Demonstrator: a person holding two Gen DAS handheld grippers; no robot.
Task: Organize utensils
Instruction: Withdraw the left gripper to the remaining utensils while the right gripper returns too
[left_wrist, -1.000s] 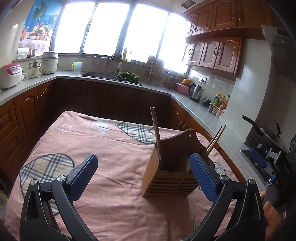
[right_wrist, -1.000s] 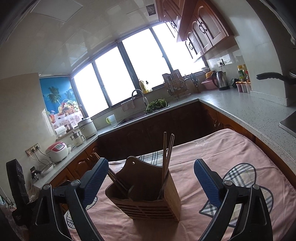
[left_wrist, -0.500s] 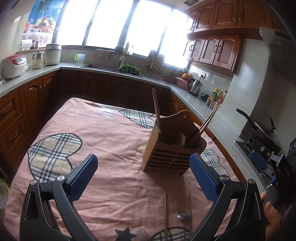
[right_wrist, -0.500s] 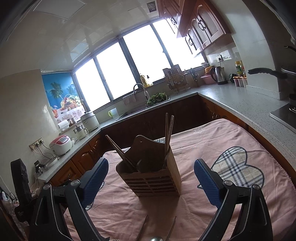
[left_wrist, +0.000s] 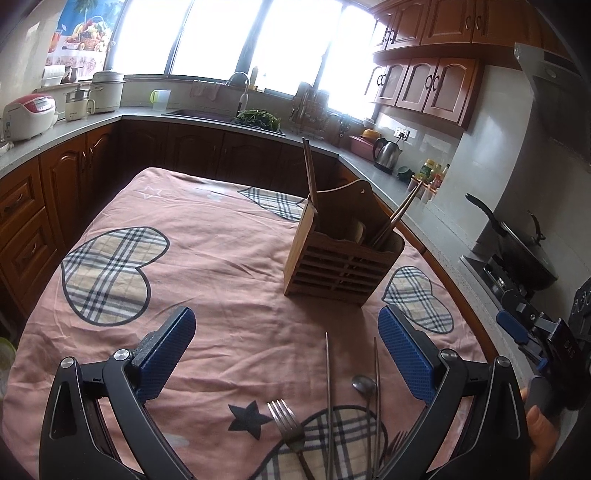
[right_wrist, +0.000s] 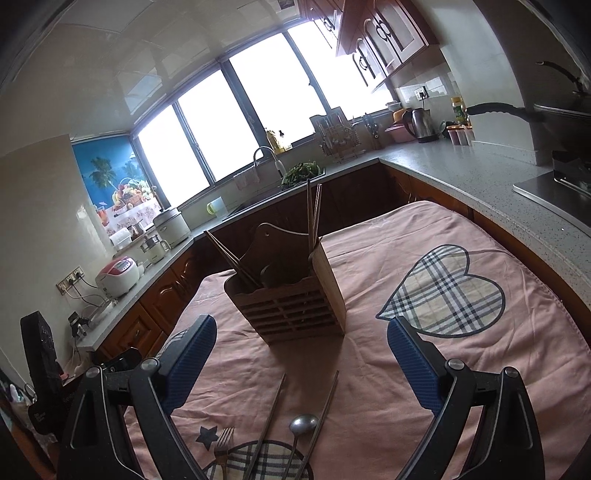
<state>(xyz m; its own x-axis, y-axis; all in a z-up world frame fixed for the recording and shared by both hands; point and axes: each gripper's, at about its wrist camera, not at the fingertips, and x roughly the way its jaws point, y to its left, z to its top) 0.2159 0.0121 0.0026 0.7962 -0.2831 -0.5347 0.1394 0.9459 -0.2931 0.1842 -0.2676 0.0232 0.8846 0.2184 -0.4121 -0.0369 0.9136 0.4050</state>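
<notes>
A wooden utensil holder (left_wrist: 341, 254) stands on the pink tablecloth (left_wrist: 221, 258) with wooden chopsticks (left_wrist: 310, 173) sticking out of it; it also shows in the right wrist view (right_wrist: 291, 295). In front of it lie a fork (left_wrist: 286, 421), a spoon (left_wrist: 364, 384) and two metal chopsticks (left_wrist: 328, 387). In the right wrist view the fork (right_wrist: 223, 441), spoon (right_wrist: 303, 424) and metal chopsticks (right_wrist: 271, 413) lie near the bottom edge. My left gripper (left_wrist: 286, 343) is open and empty above them. My right gripper (right_wrist: 301, 350) is open and empty.
Kitchen counters with dark wooden cabinets (left_wrist: 74, 177) surround the table. A kettle (left_wrist: 386, 153), a rice cooker (left_wrist: 29, 116) and a sink (left_wrist: 236, 114) stand on the counter. A pan (left_wrist: 524, 251) sits on the stove at right.
Both grippers have pulled back and tilted down from the holder. The fork, spoon and metal chopsticks on the cloth have come into view.
</notes>
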